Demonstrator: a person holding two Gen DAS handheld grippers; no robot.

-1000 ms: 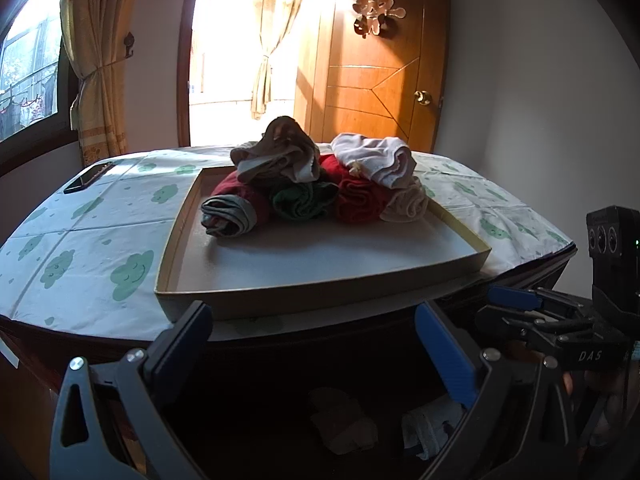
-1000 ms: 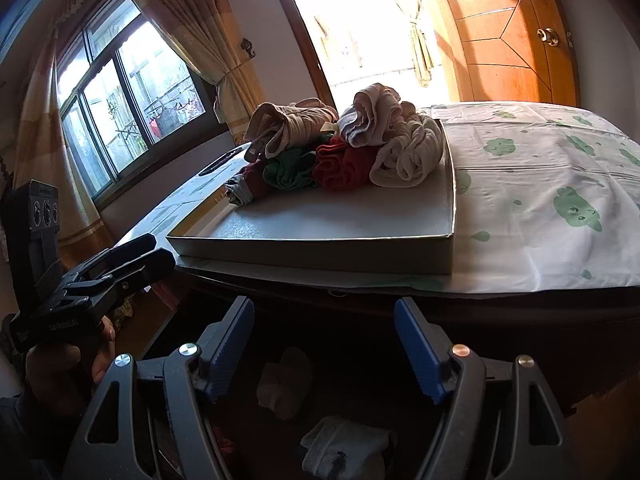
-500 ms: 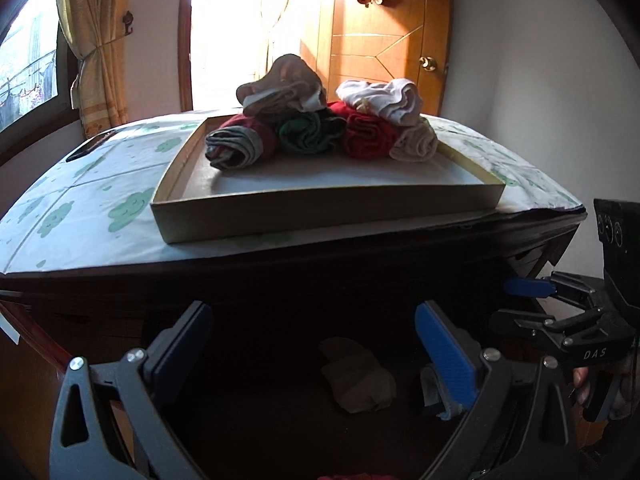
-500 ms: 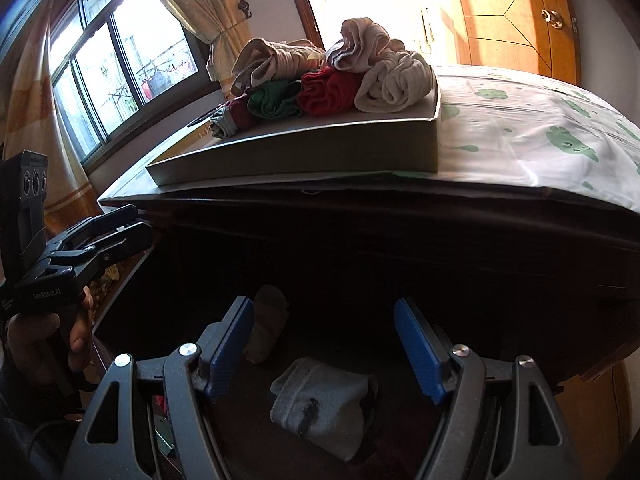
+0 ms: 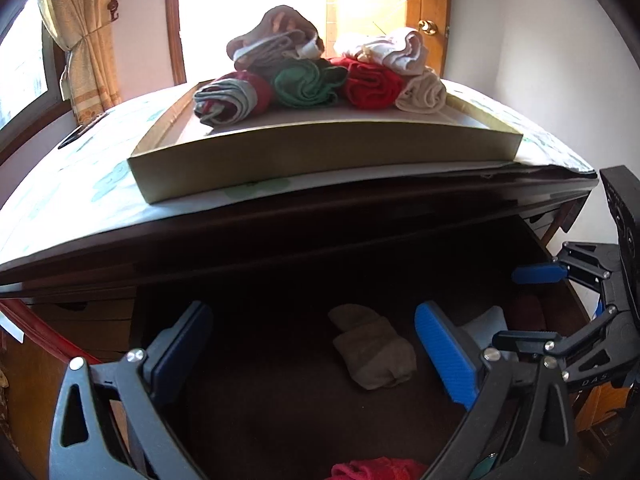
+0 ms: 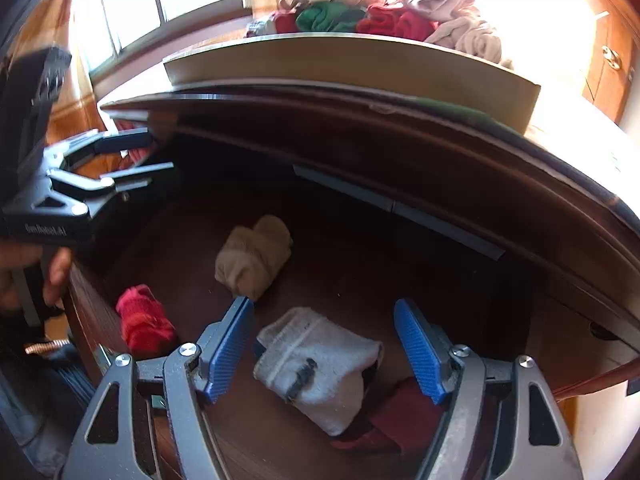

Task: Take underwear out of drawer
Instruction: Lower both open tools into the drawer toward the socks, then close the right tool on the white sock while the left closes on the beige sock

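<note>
An open drawer (image 6: 360, 248) beneath a cloth-covered bench (image 5: 120, 200) is seen from two hand-held claws pointed down into it. At far left, in the right wrist view, the left claw (image 6: 140, 156) is held by a hand (image 6: 44, 276) over the drawer's left edge, its dark fingers spread apart with nothing between them. Just inside that edge lies a bright red rolled piece of underwear (image 6: 144, 324). Further right, near the drawer's middle, a beige roll (image 6: 252, 260) rests on the dark wood floor. In the foreground, the right claw (image 6: 324, 344) is held wide open, its blue pads (image 6: 228, 348) standing either side of a grey-white folded piece (image 6: 320, 368) without pressing on it; whether the pads touch the fabric cannot be told. A dark red piece (image 6: 396, 412) is partly tucked beneath the grey-white one, at the right pad's side. Above, on the bench, a shallow cardboard tray (image 5: 320, 156) is loaded with a pile of rolled garments (image 5: 320, 76) in grey, green, red, cream and brown. In the left wrist view, the left claw (image 5: 316, 352) is likewise shown wide open and empty, with the beige roll (image 5: 372, 352) lying between and beyond its pads, and the right claw (image 5: 536, 304) is visible at the right edge.
</note>
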